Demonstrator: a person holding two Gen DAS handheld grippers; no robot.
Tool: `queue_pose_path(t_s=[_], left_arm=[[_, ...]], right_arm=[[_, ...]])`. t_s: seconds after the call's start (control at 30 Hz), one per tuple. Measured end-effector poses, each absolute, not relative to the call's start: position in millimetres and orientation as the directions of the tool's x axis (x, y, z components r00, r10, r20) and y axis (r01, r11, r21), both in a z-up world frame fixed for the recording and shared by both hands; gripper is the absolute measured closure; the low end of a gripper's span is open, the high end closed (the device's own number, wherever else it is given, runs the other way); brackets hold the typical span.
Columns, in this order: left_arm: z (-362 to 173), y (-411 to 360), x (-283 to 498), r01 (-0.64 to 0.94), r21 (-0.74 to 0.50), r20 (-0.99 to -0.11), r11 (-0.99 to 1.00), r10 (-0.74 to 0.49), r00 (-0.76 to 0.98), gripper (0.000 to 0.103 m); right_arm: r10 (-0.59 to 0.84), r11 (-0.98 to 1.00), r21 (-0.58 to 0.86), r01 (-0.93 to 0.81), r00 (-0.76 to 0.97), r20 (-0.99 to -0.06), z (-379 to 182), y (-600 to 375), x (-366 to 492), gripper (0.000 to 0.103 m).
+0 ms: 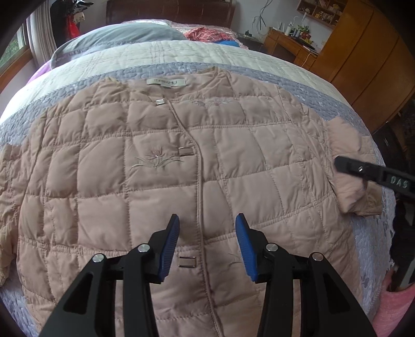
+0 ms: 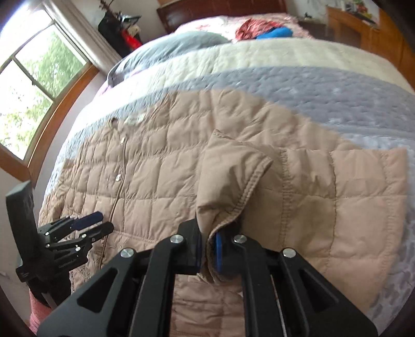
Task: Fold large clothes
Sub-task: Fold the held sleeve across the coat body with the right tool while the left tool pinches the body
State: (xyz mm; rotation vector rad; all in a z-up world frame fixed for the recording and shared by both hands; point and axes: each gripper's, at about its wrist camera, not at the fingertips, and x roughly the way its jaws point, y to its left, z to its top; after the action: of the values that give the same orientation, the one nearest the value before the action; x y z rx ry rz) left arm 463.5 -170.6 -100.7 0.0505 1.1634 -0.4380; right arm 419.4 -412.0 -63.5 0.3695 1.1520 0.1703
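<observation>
**Two wrist cameras over one bed**

The left wrist fisheye looks down along its left claw (image 1: 207, 242) from the foot of the bed, facing the dark wooden headboard (image 1: 168, 10), close above the beige quilted padded jacket (image 1: 155, 166). The right wrist fisheye sits at the jacket's right sleeve, very near the cloth, angled leftward toward the wood-framed window (image 2: 33, 75). Both views share the jacket, the grey-and-cream quilted bedspread (image 1: 181, 57) and each other's claw.

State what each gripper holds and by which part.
The right gripper is shut on the jacket, pinching the cuff hem of its sleeve. The left gripper is open, holding nothing.
</observation>
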Motion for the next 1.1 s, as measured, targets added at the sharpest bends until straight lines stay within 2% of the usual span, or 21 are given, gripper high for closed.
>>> queue_pose_path(t_s=[0.13, 0.23, 0.33, 0.4, 0.53, 0.6, 0.63, 0.67, 0.7, 0.8, 1.1], left_arm=[[-99.3, -172.4, 463.9, 0.375, -0.224, -0.884, 0.9, -0.349, 0.311, 0.057], [-98.2, -183.3, 462.6, 0.397, -0.295, -0.867, 0.869, -0.418, 0.271, 0.048], [-99.8, -201.9, 461.9, 0.412, -0.377, -0.845, 0.83, -0.49, 0.214, 0.045], [-101.2, -217.5, 462.2, 0.419, -0.396, -0.837, 0.817, -0.509, 0.2, 0.041], [-106.9, -253.8, 469.2, 0.424, -0.431, -0.831, 0.797, -0.533, 0.157, 0.041], [-110.3, -271.3, 472.8, 0.429, -0.42, -0.838, 0.8, -0.523, 0.156, 0.045], [-110.6, -276.7, 472.1, 0.435, -0.411, -0.839, 0.802, -0.518, 0.163, 0.053], [-110.9, -282.2, 471.7, 0.442, -0.403, -0.841, 0.802, -0.515, 0.167, 0.08], [-111.0, -286.6, 471.4, 0.445, -0.409, -0.838, 0.796, -0.521, 0.162, 0.091], [-101.7, -280.7, 467.6, 0.443, -0.427, -0.814, 0.789, -0.548, 0.193, 0.096], [-49.0, -178.5, 451.4, 0.386, -0.32, -0.763, 0.865, -0.477, 0.437, 0.098]], right_arm=[[0.405, 0.898, 0.44, -0.014, 0.419, -0.812, -54.7, -411.6, 402.5, 0.066], [0.425, 0.886, 0.463, -0.029, 0.453, -0.784, -41.2, -421.9, 389.3, 0.066], [0.332, 0.91, 0.411, 0.045, 0.511, -0.792, -23.3, -456.8, 365.1, 0.066], [0.274, 0.916, 0.386, 0.106, 0.538, -0.797, -17.3, -480.2, 350.6, 0.066], [0.187, 0.907, 0.362, 0.215, 0.565, -0.804, -18.4, -526.8, 320.8, 0.066], [0.135, 0.901, 0.335, 0.274, 0.558, -0.819, -25.0, -545.0, 310.0, 0.066], [0.107, 0.897, 0.319, 0.308, 0.548, -0.83, -30.3, -554.8, 304.7, 0.066], [0.101, 0.892, 0.317, 0.322, 0.542, -0.834, -35.1, -559.4, 302.0, 0.068], [0.107, 0.881, 0.33, 0.339, 0.537, -0.837, -41.6, -566.6, 298.4, 0.068], [0.118, 0.862, 0.354, 0.364, 0.536, -0.836, -55.2, -575.4, 293.2, 0.069], [0.277, 0.835, 0.476, 0.276, 0.537, -0.797, -73.3, -556.3, 312.5, 0.071]])
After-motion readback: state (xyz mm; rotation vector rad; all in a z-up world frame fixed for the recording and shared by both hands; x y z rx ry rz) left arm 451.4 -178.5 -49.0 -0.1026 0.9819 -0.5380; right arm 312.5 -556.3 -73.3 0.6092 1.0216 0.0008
